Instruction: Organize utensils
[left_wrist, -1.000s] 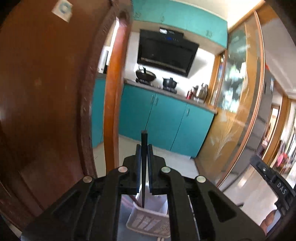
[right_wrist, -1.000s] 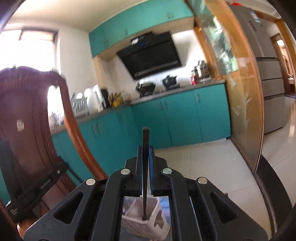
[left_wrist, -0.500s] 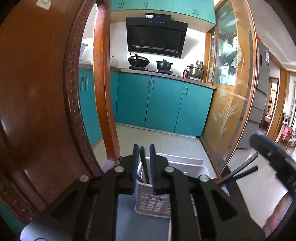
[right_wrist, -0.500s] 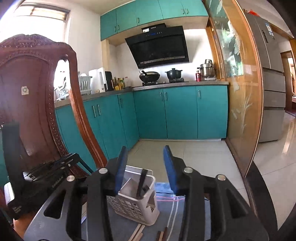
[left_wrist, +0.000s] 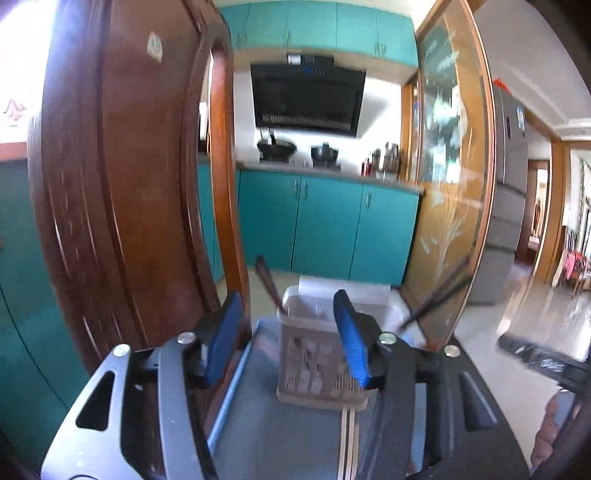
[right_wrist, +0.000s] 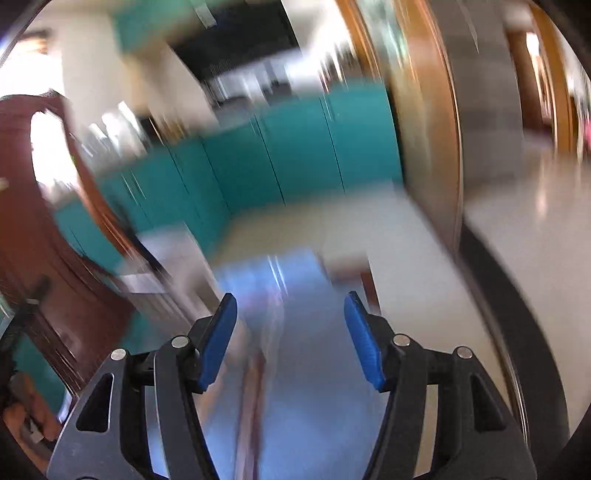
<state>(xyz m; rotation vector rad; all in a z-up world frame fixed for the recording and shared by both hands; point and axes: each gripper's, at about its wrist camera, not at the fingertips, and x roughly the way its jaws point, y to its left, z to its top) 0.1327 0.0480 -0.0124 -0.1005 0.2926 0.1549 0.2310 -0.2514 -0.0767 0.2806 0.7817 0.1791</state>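
Both chopsticks have left my tongs since a second ago. My left tongs (left_wrist: 286, 334) are opening with nothing gripped; the utensil basket (left_wrist: 319, 354) sits just ahead between the blue pads, a dark chopstick (left_wrist: 267, 282) leaning inside. My right tongs (right_wrist: 290, 336) are opening too, empty above the blurred blue tabletop (right_wrist: 317, 369).

One slotted utensil basket (left_wrist: 321, 354), one dark chopstick (left_wrist: 267, 282) leaning in it, two pale chopsticks (left_wrist: 349, 443) lying flat on the desk (left_wrist: 280, 435).
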